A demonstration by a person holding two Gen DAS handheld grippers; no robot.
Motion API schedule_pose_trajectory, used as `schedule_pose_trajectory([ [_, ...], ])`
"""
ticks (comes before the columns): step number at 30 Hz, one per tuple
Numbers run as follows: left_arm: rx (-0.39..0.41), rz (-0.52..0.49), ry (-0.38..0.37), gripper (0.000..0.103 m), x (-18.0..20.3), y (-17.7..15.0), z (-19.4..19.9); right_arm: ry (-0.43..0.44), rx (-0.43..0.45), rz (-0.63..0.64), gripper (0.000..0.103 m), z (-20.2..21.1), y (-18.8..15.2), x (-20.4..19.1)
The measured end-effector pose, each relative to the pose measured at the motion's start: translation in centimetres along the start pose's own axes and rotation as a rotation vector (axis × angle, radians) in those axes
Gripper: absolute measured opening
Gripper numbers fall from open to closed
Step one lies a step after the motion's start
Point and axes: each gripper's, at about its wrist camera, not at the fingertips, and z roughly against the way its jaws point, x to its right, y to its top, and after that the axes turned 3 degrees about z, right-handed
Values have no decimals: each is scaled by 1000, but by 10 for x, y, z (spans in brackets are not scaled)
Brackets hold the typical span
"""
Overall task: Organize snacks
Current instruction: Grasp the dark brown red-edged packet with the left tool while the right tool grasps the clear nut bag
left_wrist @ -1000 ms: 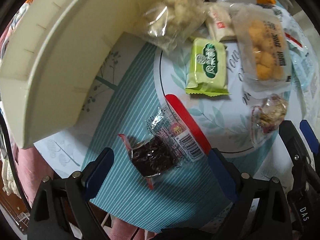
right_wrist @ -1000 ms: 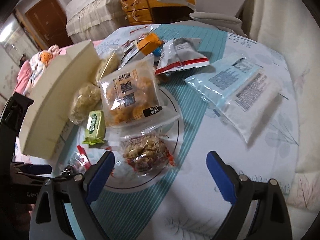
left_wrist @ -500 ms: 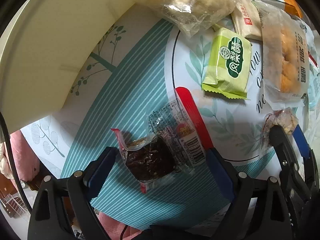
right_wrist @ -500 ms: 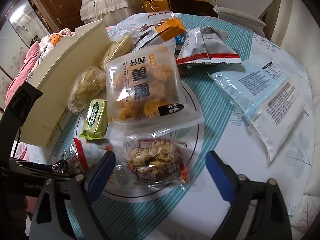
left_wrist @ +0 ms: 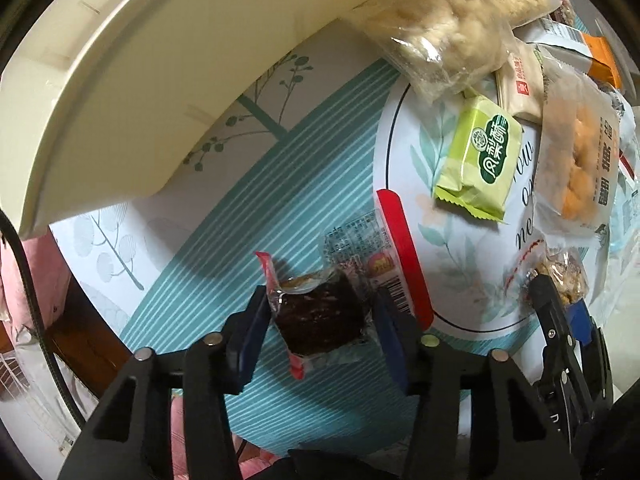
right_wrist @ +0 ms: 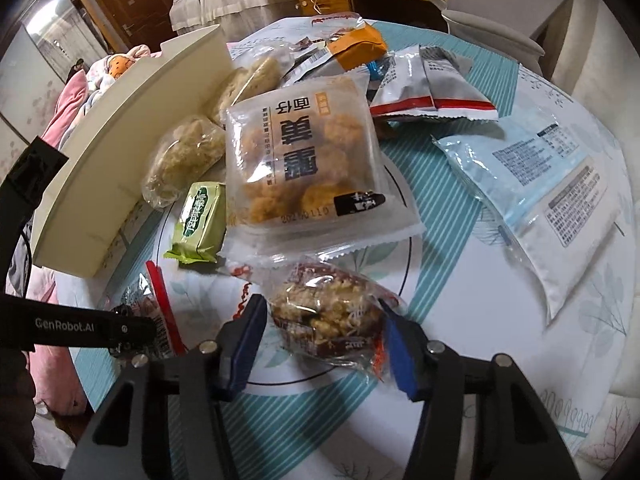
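My left gripper (left_wrist: pixel 320 312) has closed on a dark snack in a clear red-edged wrapper (left_wrist: pixel 320 316) that lies on the tablecloth; both pads touch the packet. My right gripper (right_wrist: pixel 322 320) has closed on a nut-and-date snack packet (right_wrist: pixel 328 312) on the table; it shows at the right in the left wrist view (left_wrist: pixel 560 276). A cream tray (left_wrist: pixel 120 80) stands at the left of the table, also in the right wrist view (right_wrist: pixel 120 140). A green packet (left_wrist: pixel 480 160), (right_wrist: pixel 200 220) lies between them.
A large packet of fried golden pieces (right_wrist: pixel 304 160), two clear bags of pale crumbly snack (right_wrist: pixel 184 160), an orange packet (right_wrist: pixel 356 46), grey-and-red sachets (right_wrist: pixel 428 88) and a pale blue bag (right_wrist: pixel 552 200) lie across the round table. A chair (right_wrist: pixel 492 36) stands behind.
Both grippers moved down and forward over their packets, and their jaws closed from wide open onto them.
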Motion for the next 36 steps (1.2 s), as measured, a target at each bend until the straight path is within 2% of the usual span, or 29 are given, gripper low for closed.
schedule_pose_trajectory([
  [2,-7,18,-30,43,-5,0,-1,-11,-5,4,52,2,-1,-1],
  [7,-26,33,-50,42,-16,-2,-2,-43,-23,-6,50,7,-7,1],
  [13,-81,62,-47,42,-29,-11,-6,-68,-42,-47,49,16,-18,6],
  [16,-77,42,-56,42,-30,-19,0,-74,-52,-80,49,24,-27,9],
  [23,21,-65,-76,42,-23,-28,45,-67,-20,-136,49,60,-39,6],
  [30,154,-199,-99,42,-6,-53,117,-60,59,-145,49,101,-44,-16],
  [36,205,-309,-159,42,4,-72,146,-76,122,-167,49,126,-49,-39],
])
